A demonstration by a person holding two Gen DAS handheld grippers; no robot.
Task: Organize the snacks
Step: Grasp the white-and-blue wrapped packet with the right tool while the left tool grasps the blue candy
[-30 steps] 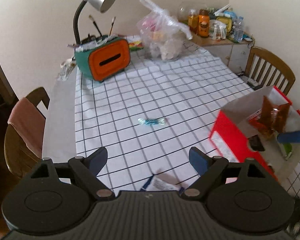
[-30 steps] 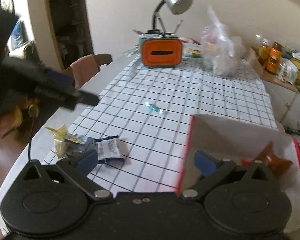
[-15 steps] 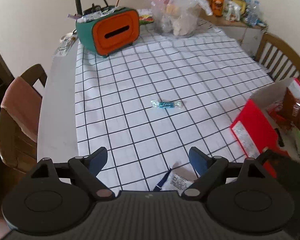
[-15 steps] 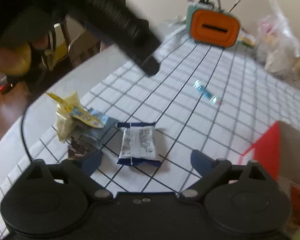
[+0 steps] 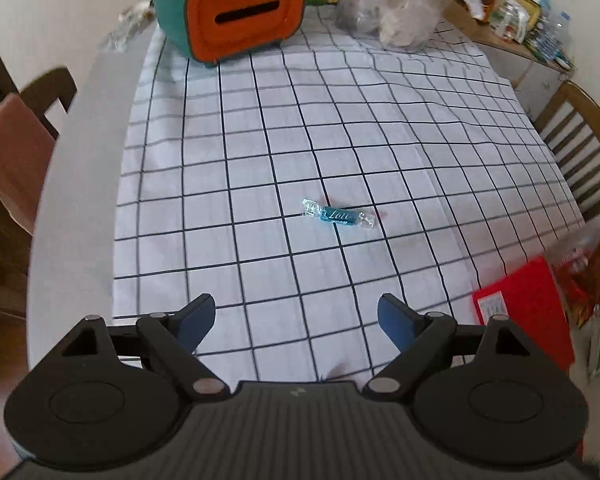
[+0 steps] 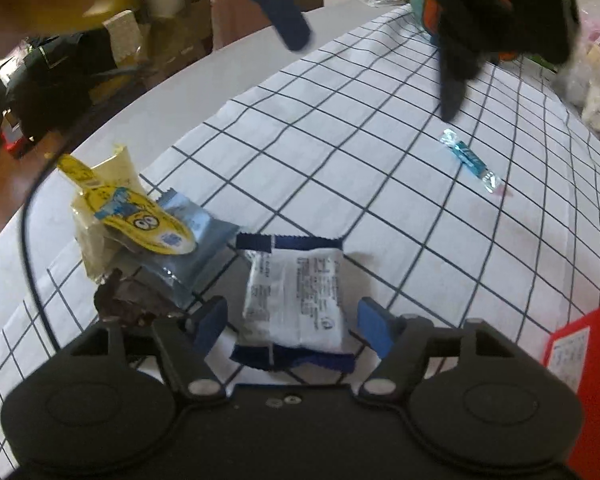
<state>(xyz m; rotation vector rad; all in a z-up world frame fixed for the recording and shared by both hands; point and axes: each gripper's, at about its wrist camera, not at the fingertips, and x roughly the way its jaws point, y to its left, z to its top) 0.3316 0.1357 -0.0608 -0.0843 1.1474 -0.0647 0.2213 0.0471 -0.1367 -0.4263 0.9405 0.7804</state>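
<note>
A white snack packet with dark blue ends (image 6: 296,300) lies flat on the checked cloth. My right gripper (image 6: 293,324) straddles it, jaws closing, with a thin gap still showing at each pad. Left of it is a pile: a yellow packet (image 6: 140,220), a pale blue packet (image 6: 198,240) and a dark brown packet (image 6: 122,304). A teal wrapped candy (image 5: 337,215) lies mid-cloth, ahead of my left gripper (image 5: 296,318), which hangs open and empty above the cloth. The left gripper's fingers (image 6: 290,24) cross the top of the right wrist view. The red box (image 5: 520,300) with snack bags stands at the right.
At the table's far end stand an orange-and-teal tissue box (image 5: 236,12) and a clear plastic bag (image 5: 396,8). Wooden chairs flank the table, one with a pink cushion (image 5: 12,160) on the left and one (image 5: 580,152) on the right. A cluttered cabinet (image 5: 528,20) is far right.
My right gripper dropped to the white packet and its jaws narrowed around it. My left gripper moved forward and lower toward the teal candy; the white packet slid out of its view.
</note>
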